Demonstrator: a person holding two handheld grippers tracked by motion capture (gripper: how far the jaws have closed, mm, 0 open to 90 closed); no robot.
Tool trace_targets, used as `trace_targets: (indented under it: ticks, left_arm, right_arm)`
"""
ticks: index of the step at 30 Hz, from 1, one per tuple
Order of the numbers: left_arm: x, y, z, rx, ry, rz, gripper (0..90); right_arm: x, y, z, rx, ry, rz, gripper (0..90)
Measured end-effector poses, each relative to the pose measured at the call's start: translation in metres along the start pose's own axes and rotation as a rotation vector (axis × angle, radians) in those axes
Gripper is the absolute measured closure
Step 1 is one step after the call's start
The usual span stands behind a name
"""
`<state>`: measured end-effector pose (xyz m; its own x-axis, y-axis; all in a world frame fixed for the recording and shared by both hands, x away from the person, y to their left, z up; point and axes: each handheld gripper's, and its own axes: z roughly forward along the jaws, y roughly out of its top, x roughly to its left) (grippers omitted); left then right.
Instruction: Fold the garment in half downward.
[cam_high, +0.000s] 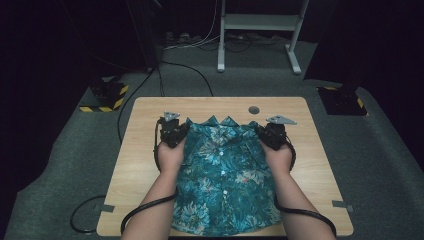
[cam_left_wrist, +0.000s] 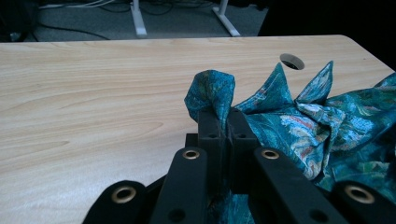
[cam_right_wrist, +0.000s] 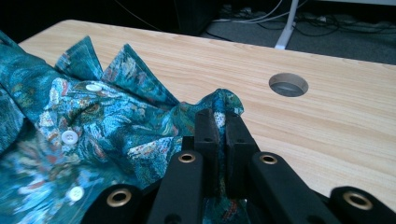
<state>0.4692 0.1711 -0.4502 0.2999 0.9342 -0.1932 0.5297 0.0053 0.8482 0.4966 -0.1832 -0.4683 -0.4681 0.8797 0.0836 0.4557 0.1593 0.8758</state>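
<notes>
A teal flower-print shirt (cam_high: 225, 175) with white buttons lies front-up on the wooden table (cam_high: 140, 165), collar at the far side. My left gripper (cam_high: 173, 131) is shut on the shirt's left shoulder; in the left gripper view the black jaws pinch a bunch of cloth (cam_left_wrist: 212, 95) that stands up between them at my left gripper (cam_left_wrist: 228, 122). On the other shoulder my right gripper (cam_high: 271, 133) is shut too, and the right gripper view shows a fold of fabric (cam_right_wrist: 223, 100) clamped at my right gripper (cam_right_wrist: 220, 122). Both shoulders are lifted slightly off the table.
A round cable hole (cam_high: 254, 109) sits in the table behind the collar. Bare wood lies left and right of the shirt. Beyond the table are a white frame stand (cam_high: 260, 30), cables on the grey carpet, and two stand bases with yellow-black tape (cam_high: 106, 95).
</notes>
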Motion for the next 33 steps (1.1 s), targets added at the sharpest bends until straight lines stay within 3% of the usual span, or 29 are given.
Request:
trace_targets:
  ticks: [9,13,22,28,33]
  left_arm:
    - [-0.013,-0.017,-0.024,-0.049,-0.049,-0.033,86.7]
    - [-0.019,-0.031,-0.032,-0.057,-0.061,-0.015,86.6]
    - [-0.025,-0.051,-0.049,-0.079,-0.069,-0.013,86.0]
    - [-0.029,-0.070,-0.058,-0.056,-0.088,-0.009,85.9]
    - [-0.030,-0.088,-0.064,-0.023,-0.102,-0.034,84.9]
  right_arm:
    - [0.013,-0.007,-0.029,-0.057,0.020,0.004,85.5]
    - [0.020,-0.017,-0.041,-0.072,0.060,-0.005,85.2]
    - [0.028,-0.040,-0.061,-0.096,0.087,-0.015,85.1]
    - [0.034,-0.057,-0.073,-0.090,0.102,-0.015,85.0]
    - [0.039,-0.073,-0.080,-0.075,0.103,-0.007,84.6]
